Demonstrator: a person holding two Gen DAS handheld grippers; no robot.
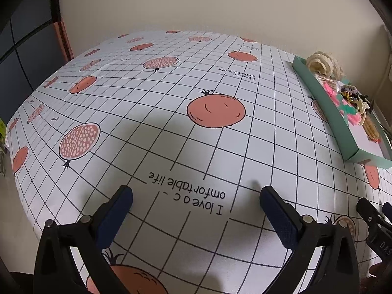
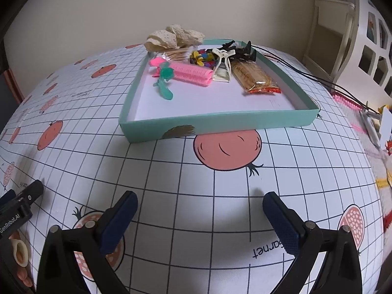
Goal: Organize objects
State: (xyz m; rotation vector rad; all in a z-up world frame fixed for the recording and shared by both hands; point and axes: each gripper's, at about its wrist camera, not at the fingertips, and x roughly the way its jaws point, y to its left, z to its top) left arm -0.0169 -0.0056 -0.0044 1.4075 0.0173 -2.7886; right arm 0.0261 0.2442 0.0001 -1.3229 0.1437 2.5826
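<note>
Both grippers, left (image 1: 196,196) and right (image 2: 199,199), hang wide open over the pomegranate-print cloth (image 2: 171,171), tray (image 2: 220,120) clutter partly overlapping, beige wall (image 2: 122,5) behind.

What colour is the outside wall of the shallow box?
Mint green, the box with a small gold mark; clearest in the right wrist view.

Tablecloth (image 2: 171,171) lies bare before teal tray (image 2: 220,122)

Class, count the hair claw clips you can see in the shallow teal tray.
2: a cream plastic claw clip stands mid-tray, between the pink foam rollers and the snack packet; a black claw clip lies behind it by the teal tray's far wall. The pile may hide others.
</note>
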